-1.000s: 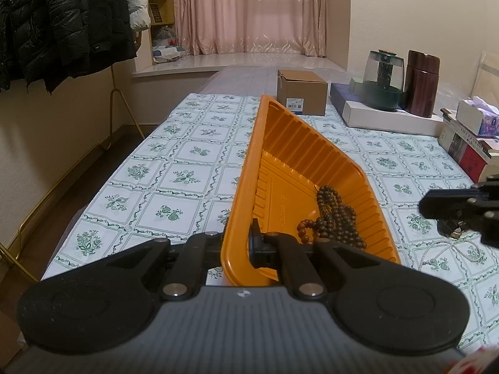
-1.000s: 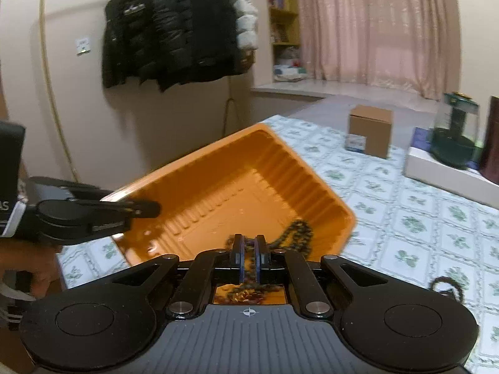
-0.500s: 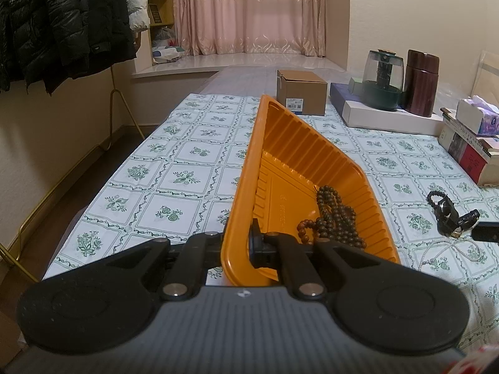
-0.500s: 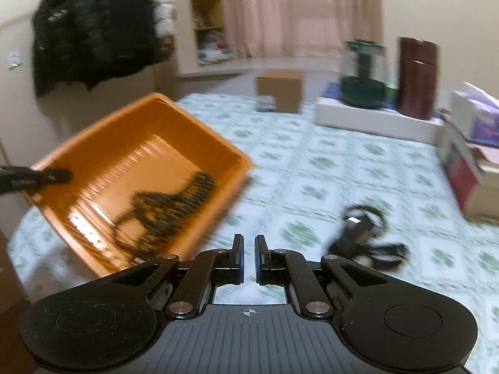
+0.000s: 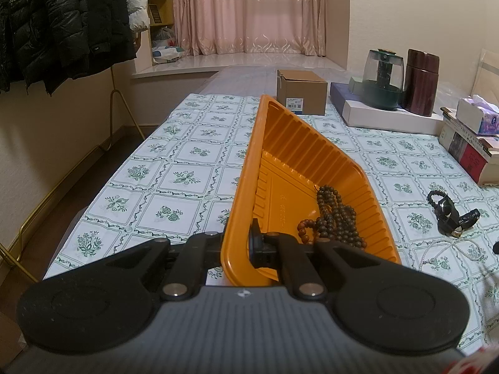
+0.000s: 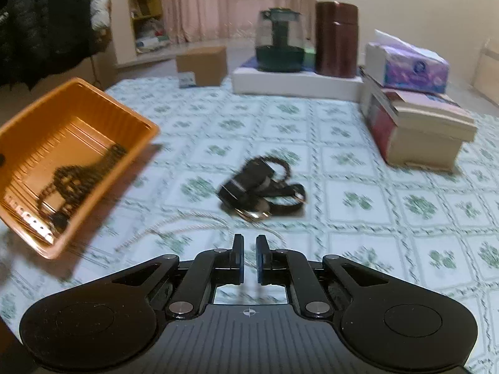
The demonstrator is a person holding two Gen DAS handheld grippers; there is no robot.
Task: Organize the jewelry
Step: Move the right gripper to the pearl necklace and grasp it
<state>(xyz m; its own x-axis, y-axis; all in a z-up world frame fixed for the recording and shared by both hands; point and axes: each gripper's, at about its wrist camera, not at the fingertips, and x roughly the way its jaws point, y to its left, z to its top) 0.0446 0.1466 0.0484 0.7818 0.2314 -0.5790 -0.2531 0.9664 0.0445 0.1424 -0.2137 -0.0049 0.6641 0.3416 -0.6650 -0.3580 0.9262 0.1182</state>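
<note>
My left gripper (image 5: 240, 237) is shut on the near rim of the orange tray (image 5: 246, 168), holding it tilted above the table. A brown bead string (image 5: 336, 218) lies in the tray's low corner. The tray (image 6: 62, 118) and the bead string (image 6: 78, 174) also show at the left of the right wrist view. My right gripper (image 6: 249, 243) hangs shut, with only a narrow slit and nothing between its fingers. It sits just over a pale pearl necklace (image 6: 193, 221) on the cloth. A black watch and dark bracelets (image 6: 262, 187) lie in a pile a little beyond it.
A cardboard box (image 5: 301, 92), a glass kettle (image 5: 383, 78) and a brown canister (image 5: 421, 82) on a white flat box stand at the back. A tissue box (image 6: 411, 65) tops stacked books (image 6: 418, 124) at the right. Coats hang left, past the table's edge.
My right gripper has swung away from above the tray, rightward and down, to face the watch pile and pearl necklace. The left gripper and the tray have stayed still.
</note>
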